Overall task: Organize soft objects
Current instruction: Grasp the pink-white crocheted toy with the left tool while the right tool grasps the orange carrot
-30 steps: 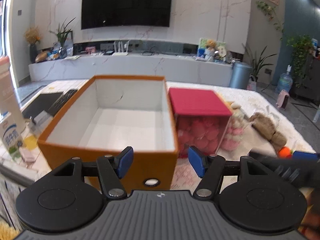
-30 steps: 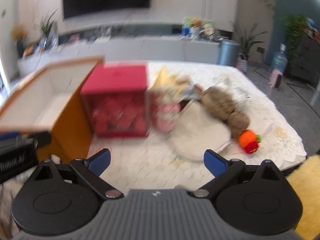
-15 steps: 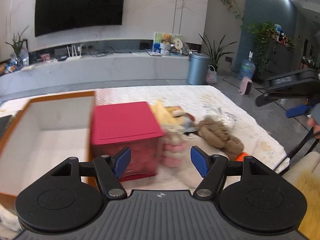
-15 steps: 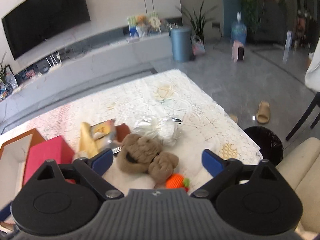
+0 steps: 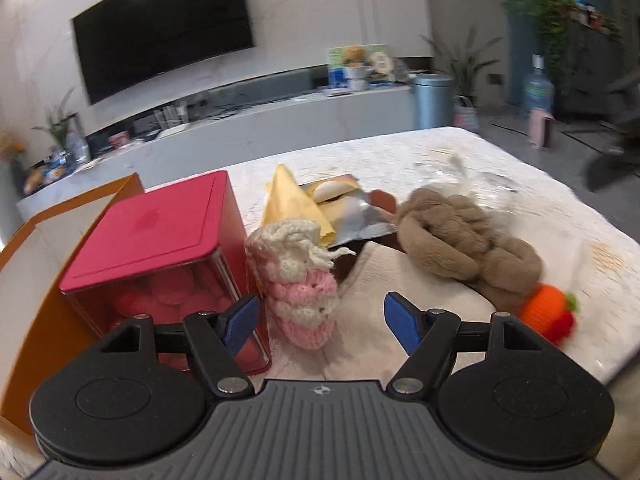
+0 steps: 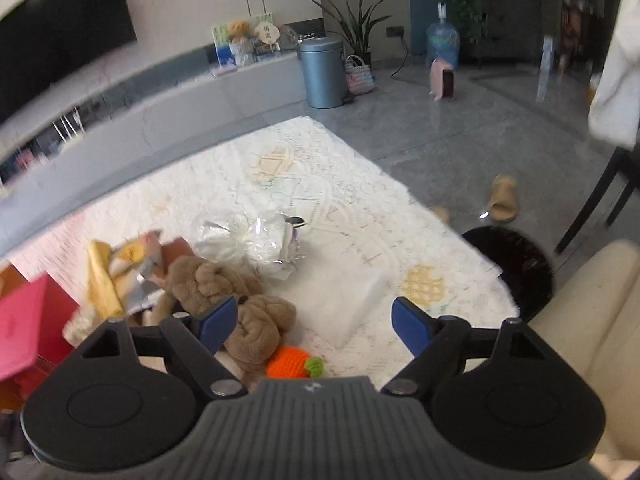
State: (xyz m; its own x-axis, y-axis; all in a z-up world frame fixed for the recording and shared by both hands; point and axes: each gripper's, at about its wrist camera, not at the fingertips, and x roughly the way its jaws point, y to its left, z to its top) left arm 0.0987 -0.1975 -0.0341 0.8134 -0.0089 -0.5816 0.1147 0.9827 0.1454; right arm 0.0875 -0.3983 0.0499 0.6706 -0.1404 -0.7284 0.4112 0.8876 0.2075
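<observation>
A pile of soft things lies on the white lace tablecloth [image 5: 400,152]. In the left wrist view, a pink and white crochet bootie [image 5: 298,292] stands just ahead of my left gripper [image 5: 320,324]. Its jaws are opening and the pads do not touch the bootie. To its right lie a brown knotted plush [image 5: 460,236] and an orange crochet fruit [image 5: 548,310]. My right gripper [image 6: 316,326] hovers over the plush [image 6: 224,292] and the orange fruit [image 6: 290,362]. Its jaws are closing, with nothing pressed between them.
A red-lidded clear box [image 5: 160,240] and an open orange box [image 5: 28,320] stand at the left. A yellow cloth [image 5: 292,200], a crumpled plastic bag [image 6: 256,240] and a white folded cloth [image 6: 340,296] lie among the pile. A black bin [image 6: 512,264] and a cream chair [image 6: 592,320] stand off the table's right end.
Both grippers have swung right, away from the orange box and toward the soft pile. The left gripper has come lower and nearer the bootie. The right jaws have narrowed a little.
</observation>
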